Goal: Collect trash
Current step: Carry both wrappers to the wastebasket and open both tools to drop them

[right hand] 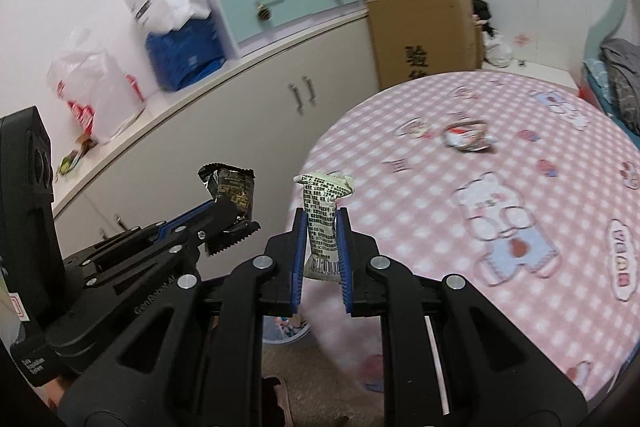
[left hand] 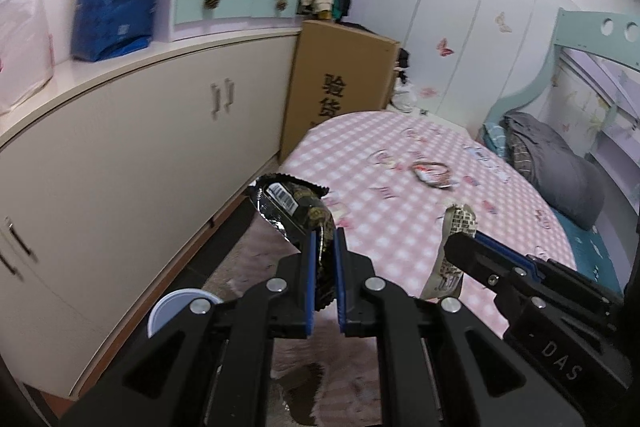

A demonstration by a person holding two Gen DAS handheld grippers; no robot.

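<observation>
covering a round table (right hand: 460,131), pink checked cloth beside cream cabinets (left hand: 140,155)

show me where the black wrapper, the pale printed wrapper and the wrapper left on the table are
black wrapper (left hand: 292,205): left wrist view, on its barcode side.
pale printed wrapper (right hand: 322,223): right wrist view, on its printed middle.
wrapper on the table (right hand: 466,139): right wrist view, on its crumpled centre.
</observation>
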